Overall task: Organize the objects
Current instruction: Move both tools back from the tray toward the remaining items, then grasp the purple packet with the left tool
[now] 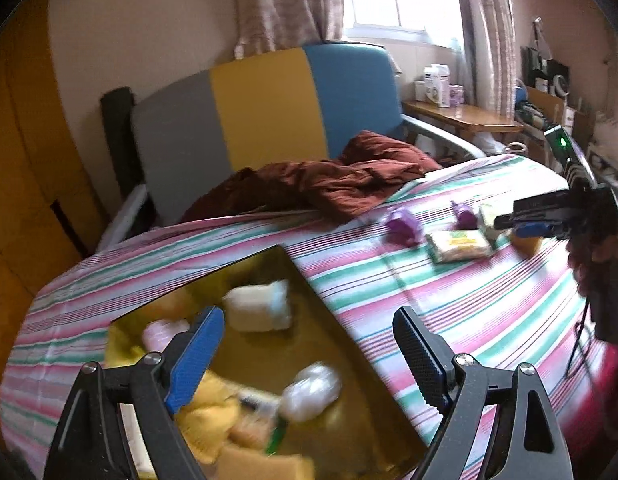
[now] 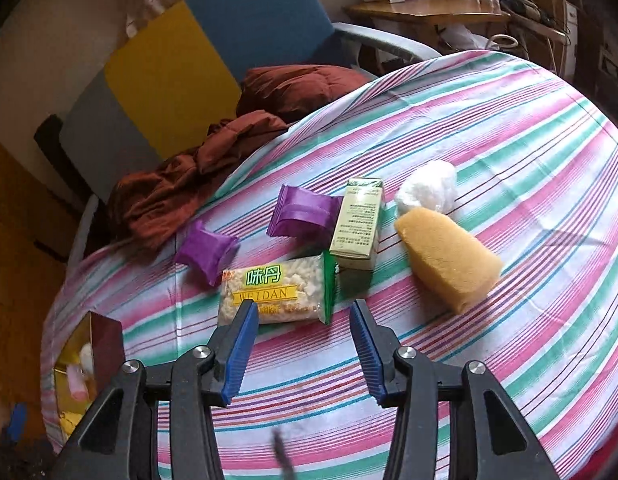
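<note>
My right gripper (image 2: 305, 344) is empty with its jaws apart, hanging just short of the snack bag (image 2: 279, 294), whose near edge sits between the fingertips. Risk: the bag is flat and slick, so if I close from this height I'd likely pinch only the wrapper seam, or push the bag along the striped sheet (image 2: 489, 160) and bunch the cloth.

Just beyond the bag, the green carton (image 2: 359, 224) touches or nearly touches its far right corner. A wide approach could knock the carton over. Right of that are the yellow sponge (image 2: 449, 258) and, at its far end, a white wrapped ball (image 2: 427, 190). Two purple packets (image 2: 305, 212) lie to the far left. All are loose on soft bedding and will shift if nudged.

My left gripper (image 1: 309, 356) is also empty with jaws apart, over the gold box (image 1: 341, 320) at the near left of the bed. The box already holds several items. This view is blurred, so I can't tell the clearance to the rim. Risk: clipping the box wall and tipping it on the soft mattress.

The brown blanket (image 1: 341, 184) lies far off, not in the way.
</note>
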Tool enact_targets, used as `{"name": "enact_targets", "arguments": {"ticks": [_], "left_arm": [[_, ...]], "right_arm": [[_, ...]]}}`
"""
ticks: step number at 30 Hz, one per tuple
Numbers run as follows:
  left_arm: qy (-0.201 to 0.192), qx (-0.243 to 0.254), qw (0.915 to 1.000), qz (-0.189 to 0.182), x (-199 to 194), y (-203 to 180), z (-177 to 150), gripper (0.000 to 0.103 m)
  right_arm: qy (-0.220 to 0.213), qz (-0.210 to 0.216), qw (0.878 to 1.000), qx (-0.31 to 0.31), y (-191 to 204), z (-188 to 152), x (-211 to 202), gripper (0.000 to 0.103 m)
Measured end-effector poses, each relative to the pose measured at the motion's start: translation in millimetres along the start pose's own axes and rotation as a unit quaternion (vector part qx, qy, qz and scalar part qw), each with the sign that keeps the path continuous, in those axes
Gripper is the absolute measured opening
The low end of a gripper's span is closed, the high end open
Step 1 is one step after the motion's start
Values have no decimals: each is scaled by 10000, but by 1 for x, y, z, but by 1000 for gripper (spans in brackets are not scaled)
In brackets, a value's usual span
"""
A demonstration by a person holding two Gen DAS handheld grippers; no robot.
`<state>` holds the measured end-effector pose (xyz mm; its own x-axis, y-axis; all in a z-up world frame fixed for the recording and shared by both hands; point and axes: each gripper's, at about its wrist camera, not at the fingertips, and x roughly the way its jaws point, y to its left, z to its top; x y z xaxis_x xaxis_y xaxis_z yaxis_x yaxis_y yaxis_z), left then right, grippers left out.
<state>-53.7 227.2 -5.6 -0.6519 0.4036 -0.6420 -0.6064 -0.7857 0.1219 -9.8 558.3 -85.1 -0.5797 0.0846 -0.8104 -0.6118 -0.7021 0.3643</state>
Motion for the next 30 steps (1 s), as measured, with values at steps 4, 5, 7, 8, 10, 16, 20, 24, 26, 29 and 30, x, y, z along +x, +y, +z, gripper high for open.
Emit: {"name": "enact_targets", "arguments": {"ticks": [4,5,7,8,10,16,20,24,26,29,30], "left_arm": [[104,20,9995,-295,21,-20,23,87],[142,30,9993,-355,27,-25,30,87],[245,54,9986,-464,41,-35,41,87],[321,28,9981,-532,50,-38,47,87],[449,-50,9966,-690,67,-45,57,87],[963,-414,9901,-932,125,-56,81,80],[1272,-708,9834,-1085,162,-61,91,79],[1325,-799,9820,-1080,189,-68,100,79],[1368,-919,9798,-1135,203,-70,104,80],[1484,-1060,9770,-1106,226,-71,106,81],[1533,-1120,9753,-1133,233,-71,106,81]], "right_arm": [[-25,56,9999,124,-5,2,-2,49],[-21,55,9999,154,-6,2,-2,49],[-12,67,9998,211,-8,2,-3,49],[-4,97,9997,241,-8,3,-3,49],[-16,137,9995,269,-10,3,-3,49],[-184,268,9986,407,-14,5,-11,50],[-465,315,9959,705,-27,9,-22,51],[-602,399,9919,1048,-41,12,-28,53],[-590,425,9911,1113,-44,13,-27,54],[-521,481,9916,1084,-40,14,-22,54],[-512,480,9919,1061,-39,14,-21,54]]}}
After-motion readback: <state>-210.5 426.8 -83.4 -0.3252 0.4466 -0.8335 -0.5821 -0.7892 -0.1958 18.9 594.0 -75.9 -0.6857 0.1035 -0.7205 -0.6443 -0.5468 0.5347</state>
